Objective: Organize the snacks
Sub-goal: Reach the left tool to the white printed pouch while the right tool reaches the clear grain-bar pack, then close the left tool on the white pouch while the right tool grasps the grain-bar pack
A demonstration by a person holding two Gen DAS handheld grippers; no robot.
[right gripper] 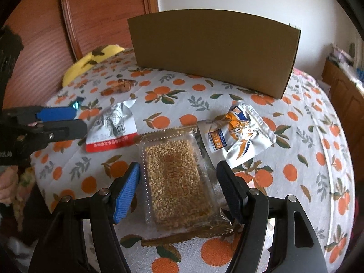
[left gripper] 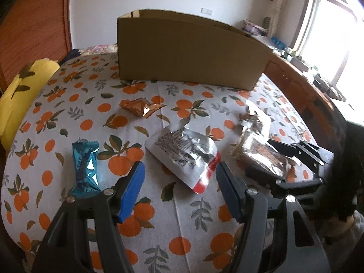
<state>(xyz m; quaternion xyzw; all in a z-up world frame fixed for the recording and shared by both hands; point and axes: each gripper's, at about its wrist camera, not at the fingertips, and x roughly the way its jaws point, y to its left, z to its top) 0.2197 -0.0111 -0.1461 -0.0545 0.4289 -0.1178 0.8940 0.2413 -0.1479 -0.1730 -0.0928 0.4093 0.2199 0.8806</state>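
The right gripper [right gripper: 177, 191], jaws spread wide, straddles the grain bar [right gripper: 175, 177] lying on the bed [right gripper: 307, 182]. The left gripper [left gripper: 179, 191] hangs released over the silver pouch [left gripper: 184, 154], before the box [left gripper: 188, 50].

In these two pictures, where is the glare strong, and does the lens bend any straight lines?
Left wrist view: the window is blown out white, and the silver packet glints. Both views: the fisheye bows the cardboard box and darkens the corners. Right wrist view: soft, even light; the grain bar is sharp.
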